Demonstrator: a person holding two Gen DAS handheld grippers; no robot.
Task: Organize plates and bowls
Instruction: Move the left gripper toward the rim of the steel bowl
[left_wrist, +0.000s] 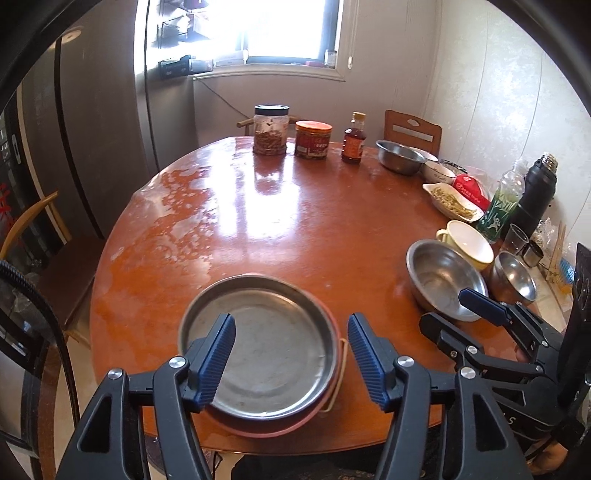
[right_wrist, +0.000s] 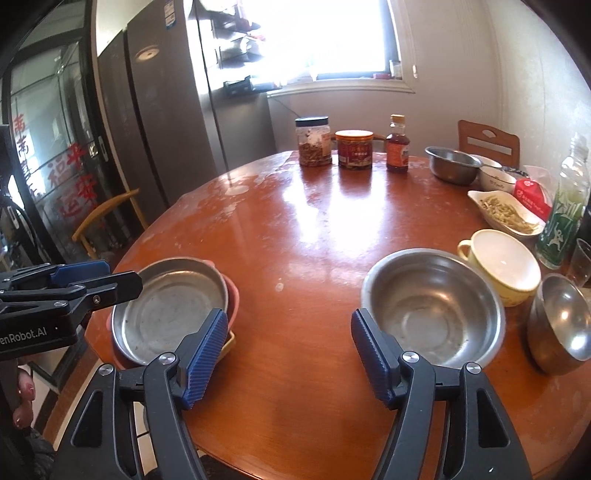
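Ribbed blue pads of the left claw (left_wrist: 291, 356) stand wide apart with nothing between them, above a shallow round steel plate (left_wrist: 258, 350) near the front edge of the glossy round tabletop (left_wrist: 295, 229). Under it lies a pink plate (left_wrist: 258, 430), mostly hidden, and perhaps a yellow one. Likewise wide and empty, the right claw (right_wrist: 290, 354) hovers beside a round steel bowl (right_wrist: 432, 306), upright, with 1 smaller steel bowl (right_wrist: 561, 321) tilted at its right.
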